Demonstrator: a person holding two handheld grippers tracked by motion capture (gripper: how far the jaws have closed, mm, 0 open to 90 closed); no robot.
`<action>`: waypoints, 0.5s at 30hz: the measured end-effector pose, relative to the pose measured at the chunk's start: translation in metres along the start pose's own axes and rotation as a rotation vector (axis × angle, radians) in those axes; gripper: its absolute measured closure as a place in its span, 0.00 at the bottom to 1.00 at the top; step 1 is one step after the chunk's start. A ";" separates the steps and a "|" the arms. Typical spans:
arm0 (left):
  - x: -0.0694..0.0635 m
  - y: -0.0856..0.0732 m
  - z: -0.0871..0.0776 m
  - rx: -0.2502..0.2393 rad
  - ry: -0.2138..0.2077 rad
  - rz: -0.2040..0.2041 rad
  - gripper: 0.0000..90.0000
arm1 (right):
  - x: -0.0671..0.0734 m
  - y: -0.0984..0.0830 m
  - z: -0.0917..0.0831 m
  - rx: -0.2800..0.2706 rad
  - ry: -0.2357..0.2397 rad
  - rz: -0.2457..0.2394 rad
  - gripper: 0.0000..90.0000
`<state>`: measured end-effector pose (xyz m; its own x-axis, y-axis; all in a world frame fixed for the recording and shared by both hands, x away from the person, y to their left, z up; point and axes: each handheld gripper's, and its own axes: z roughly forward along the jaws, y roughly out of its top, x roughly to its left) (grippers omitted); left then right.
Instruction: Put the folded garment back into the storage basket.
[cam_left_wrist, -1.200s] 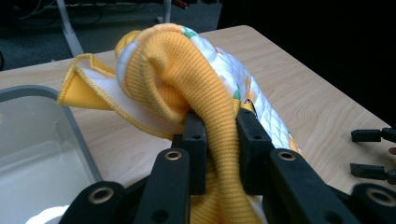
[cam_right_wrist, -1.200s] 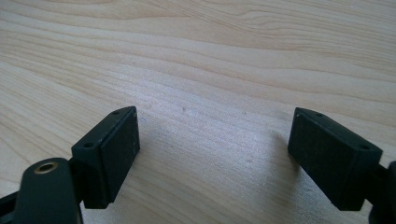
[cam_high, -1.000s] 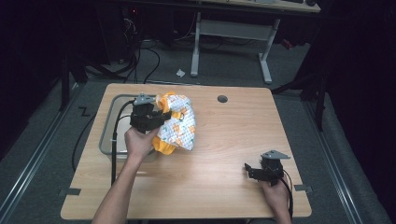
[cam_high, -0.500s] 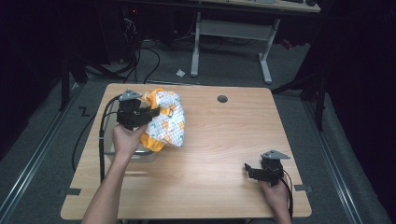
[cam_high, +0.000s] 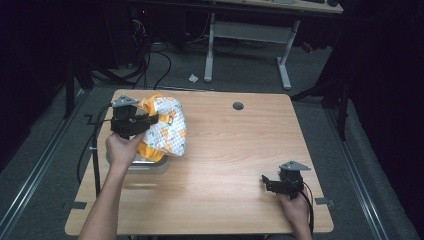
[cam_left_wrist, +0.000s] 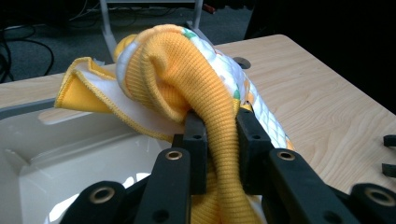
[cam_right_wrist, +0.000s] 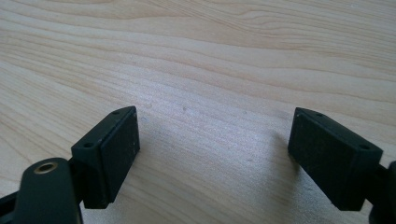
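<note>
1 orange cloth (cam_left_wrist: 205, 88) pinched in left tool (cam_left_wrist: 219, 140), over tray (cam_left_wrist: 70, 154), right tool (cam_right_wrist: 212, 154) open

Bunched yellow-and-white patterned cloth (cam_high: 165, 131), lifted, hanging above the tray's (cam_high: 150, 165) edge

Left gripper (cam_high: 150, 121) raised, jaws clamped tight, right gripper (cam_high: 266, 182) low, jaws spread wide

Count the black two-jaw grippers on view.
2: the left gripper over the table's far-left corner, clamping the yellow patterned cloth; the right gripper near its front-right corner, jaws apart.
</note>
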<state>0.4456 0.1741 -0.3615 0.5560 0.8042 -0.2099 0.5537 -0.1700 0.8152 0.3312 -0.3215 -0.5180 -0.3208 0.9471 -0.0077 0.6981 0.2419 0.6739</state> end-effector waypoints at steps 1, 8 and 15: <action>0.002 -0.001 0.000 -0.001 0.003 -0.004 0.85 | 0.000 0.000 0.000 0.000 -0.001 0.001 0.18; 0.014 -0.006 -0.003 0.009 0.025 -0.023 0.85 | 0.000 0.000 0.000 0.000 -0.001 0.001 0.18; 0.026 -0.011 -0.001 0.037 0.033 -0.047 0.85 | 0.000 0.000 0.000 0.000 0.000 0.000 0.18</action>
<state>0.4537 0.1977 -0.3751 0.5084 0.8302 -0.2287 0.6015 -0.1523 0.7842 0.3312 -0.3215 -0.5180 -0.3204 0.9473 -0.0076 0.6982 0.2416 0.6740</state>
